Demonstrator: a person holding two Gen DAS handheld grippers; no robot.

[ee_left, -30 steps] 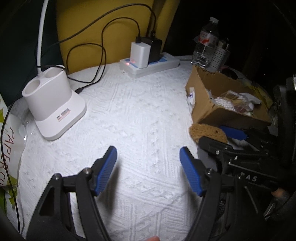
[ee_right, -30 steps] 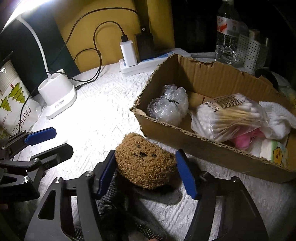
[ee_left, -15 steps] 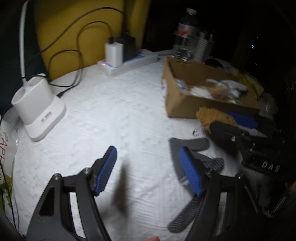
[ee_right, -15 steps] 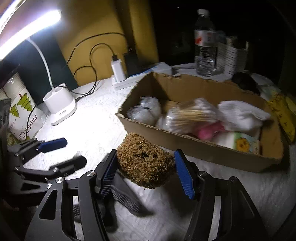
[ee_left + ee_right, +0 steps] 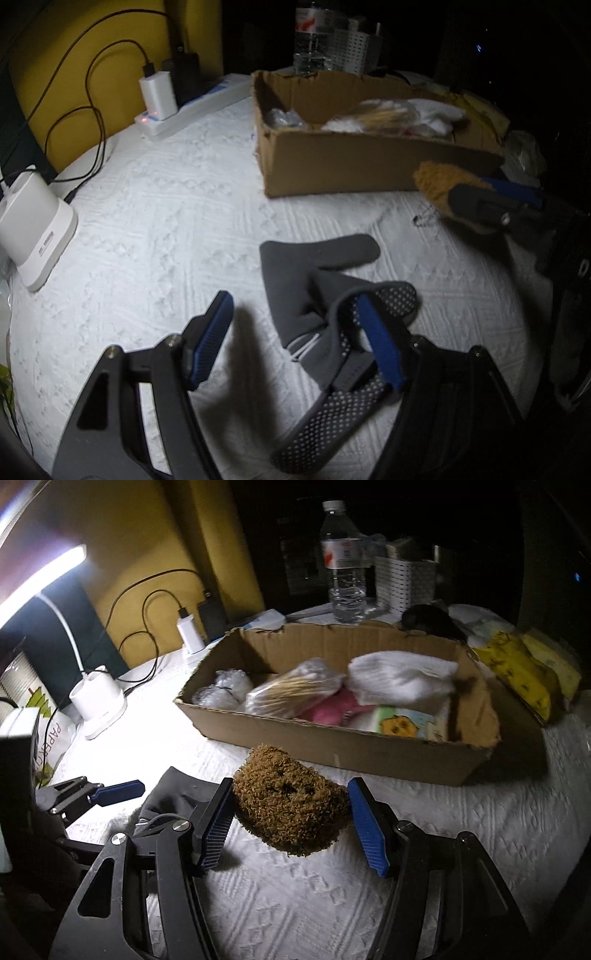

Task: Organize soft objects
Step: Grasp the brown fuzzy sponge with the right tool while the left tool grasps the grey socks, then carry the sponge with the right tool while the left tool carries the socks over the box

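1. A white bumpy cloth (image 5: 155, 206) covers the table and fills most of both views.
2. A cardboard box (image 5: 332, 746) sits in the middle of the right view. Soft things lie inside it.
3. The right gripper (image 5: 291, 821) is low in its frame. Its blue fingers (image 5: 367, 830) squeeze a fuzzy brown toy (image 5: 291, 805), just in front of the box.
4. The left gripper (image 5: 299, 339) is low in its frame, with fingers wide apart.
5. Gray gloves (image 5: 317, 280) lie flat on the cloth, under its right finger.
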